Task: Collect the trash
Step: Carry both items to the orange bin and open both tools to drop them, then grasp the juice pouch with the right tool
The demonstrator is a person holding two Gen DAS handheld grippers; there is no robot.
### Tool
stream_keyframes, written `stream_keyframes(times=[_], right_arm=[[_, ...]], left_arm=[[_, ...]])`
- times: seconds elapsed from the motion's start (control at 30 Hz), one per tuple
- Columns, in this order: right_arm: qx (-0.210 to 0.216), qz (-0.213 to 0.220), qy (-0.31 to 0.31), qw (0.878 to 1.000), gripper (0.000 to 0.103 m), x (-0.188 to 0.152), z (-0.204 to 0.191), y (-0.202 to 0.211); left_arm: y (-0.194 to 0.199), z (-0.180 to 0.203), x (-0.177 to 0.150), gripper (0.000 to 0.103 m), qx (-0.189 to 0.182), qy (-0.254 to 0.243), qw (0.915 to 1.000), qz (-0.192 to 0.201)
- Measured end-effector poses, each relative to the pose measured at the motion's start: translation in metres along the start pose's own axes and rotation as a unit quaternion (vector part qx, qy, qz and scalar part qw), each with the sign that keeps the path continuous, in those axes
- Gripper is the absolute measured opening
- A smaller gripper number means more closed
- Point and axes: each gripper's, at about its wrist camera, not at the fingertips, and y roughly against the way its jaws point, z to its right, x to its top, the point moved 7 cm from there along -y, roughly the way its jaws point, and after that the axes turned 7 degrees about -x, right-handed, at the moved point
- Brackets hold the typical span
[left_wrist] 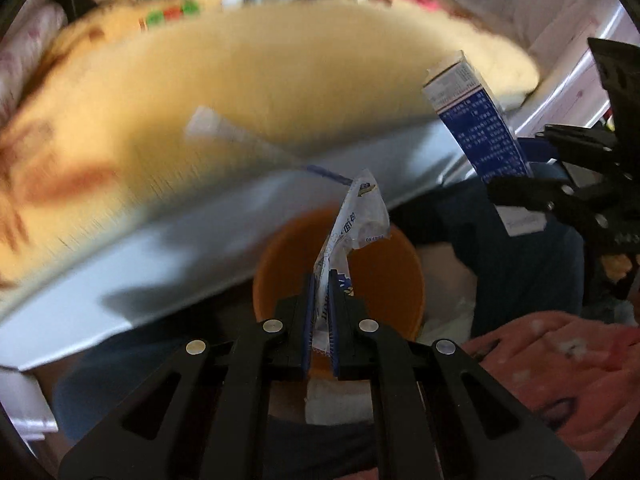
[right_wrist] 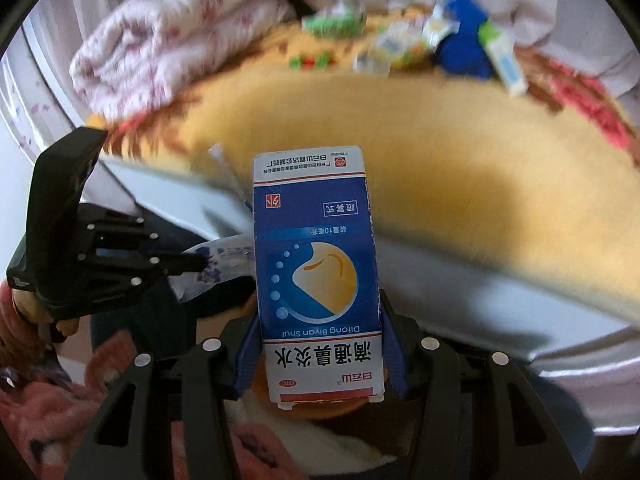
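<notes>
In the left wrist view my left gripper (left_wrist: 322, 280) is shut on a crumpled clear wrapper with blue print (left_wrist: 356, 224), which sticks up out of the jaws. It hangs right over an orange bin (left_wrist: 384, 276) on the floor beside the bed. My right gripper (right_wrist: 320, 312) is shut on a blue-and-white medicine box (right_wrist: 316, 264), gripped by its sides near the lower end. That box (left_wrist: 480, 120) and the right gripper (left_wrist: 532, 176) appear at the right of the left wrist view, above and right of the bin. The left gripper (right_wrist: 192, 264) holds the wrapper (right_wrist: 224, 268) just left of the box.
A bed with a yellow blanket (left_wrist: 260, 80) and a white side edge (left_wrist: 160, 260) fills the background. A clear narrow packet (left_wrist: 224, 128) lies near its edge. Several packets and a blue bottle (right_wrist: 464, 40) sit at the far end. A folded pink quilt (right_wrist: 168, 40) lies far left. A pink dotted sleeve (left_wrist: 560, 352) is close by.
</notes>
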Motion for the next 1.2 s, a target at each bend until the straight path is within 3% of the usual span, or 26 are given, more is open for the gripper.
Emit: stream_keyframes(times=[0.2, 0.33, 0.4, 0.43, 0.47, 0.5, 0.63, 0.97, 1.2], right_arm=[[-0.001, -0.072, -0.014, 0.997, 0.051, -0.028, 0.000, -0.050], [0.006, -0.107, -0.023, 0.994, 0.053, -0.038, 0.001, -0.075], [0.000, -0.113, -0.030, 0.993, 0.063, -0.040, 0.004, -0.082], [-0.007, -0.112, -0.031, 0.993, 0.069, -0.040, 0.006, -0.084], [-0.012, -0.111, -0.032, 0.993, 0.073, -0.040, 0.007, -0.084], [-0.014, -0.107, -0.032, 0.994, 0.079, -0.039, 0.008, -0.083], [-0.015, -0.102, -0.038, 0.994, 0.080, -0.036, 0.012, -0.079], [-0.021, -0.097, -0.043, 0.994, 0.081, -0.037, 0.021, -0.067], [-0.024, -0.070, -0.036, 0.997, 0.081, -0.028, 0.016, -0.057]], left_arm=[[-0.053, -0.008, -0.019, 0.006, -0.007, 0.026, 0.9970, -0.073], [-0.071, -0.015, -0.027, 0.008, -0.005, 0.047, 0.9940, -0.099], [-0.076, -0.019, -0.028, 0.030, 0.002, 0.059, 0.9925, -0.107], [-0.076, -0.021, -0.028, 0.059, 0.007, 0.066, 0.9920, -0.107], [-0.074, -0.022, -0.025, 0.074, 0.012, 0.070, 0.9926, -0.098], [-0.071, -0.022, -0.025, 0.074, 0.015, 0.068, 0.9935, -0.090], [-0.067, -0.021, -0.020, 0.074, 0.019, 0.064, 0.9940, -0.087], [-0.071, -0.026, -0.022, 0.074, 0.023, 0.072, 0.9936, -0.083], [-0.046, -0.022, -0.011, 0.074, 0.029, 0.057, 0.9966, -0.051]])
